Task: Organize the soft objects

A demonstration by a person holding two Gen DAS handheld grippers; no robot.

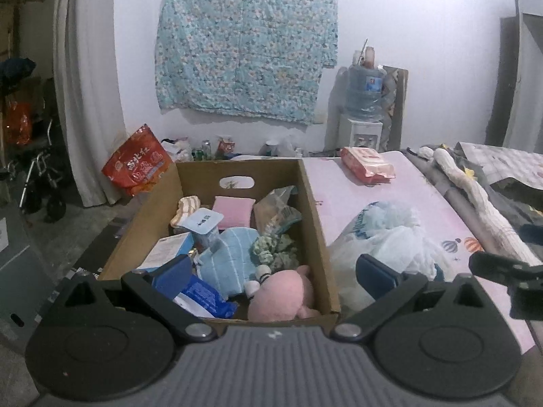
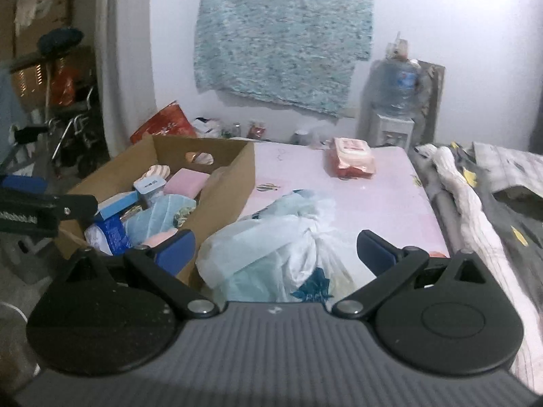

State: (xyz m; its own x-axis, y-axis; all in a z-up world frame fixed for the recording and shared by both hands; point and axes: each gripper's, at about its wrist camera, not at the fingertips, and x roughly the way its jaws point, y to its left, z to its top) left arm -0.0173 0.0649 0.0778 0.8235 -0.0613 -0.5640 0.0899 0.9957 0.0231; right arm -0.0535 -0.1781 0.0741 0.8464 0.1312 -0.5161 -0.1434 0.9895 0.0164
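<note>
Cardboard box [image 1: 315, 210] is seen at 12 o'clock from the left wrist, its right wall running along the pink mat [image 1: 407, 190]; near rim sits just ahead of the left gripper [image 1: 275, 273]. Open mat is left at 1 o'clock between the box wall and the grey bedding roll [image 1: 451, 176]; only the pink wipes pack [image 1: 368, 164] is lying there, well apart from the rest. White plastic bag [image 1: 390, 237] is slumped against the box's right wall at 2 o'clock, taking up the near mat.

Left gripper: jaws spread fully wide, nothing held; box contents are framed between the blue pads [image 1: 173, 271]. Pointed down into the box. Pink plush [image 1: 281, 295] is packed into the near right corner, touching the front wall; blue towel [image 1: 230, 257], green knit piece [image 1: 275, 249] and pink pad [image 1: 232, 210] are stacked behind it. Blue wipes pack [image 1: 203, 296] is lying at 9 o'clock of the plush.

Right gripper [image 2: 275, 249]: jaws also fully wide, empty. The plastic bag [image 2: 271, 254] is centred between the fingers at 12 o'clock, contact cannot be told. Box [image 2: 234, 183] is seen at 10 o'clock, wipes pack [image 2: 353, 159] at 1 o'clock. Left gripper's finger [image 2: 44, 208] is visible at 9 o'clock over the box edge.

Room: white wall, floral blue cloth [image 1: 244, 44] hung on it, water dispenser [image 1: 364, 101] at 1 o'clock, red bag [image 1: 139, 161] on the floor at 10 o'clock
</note>
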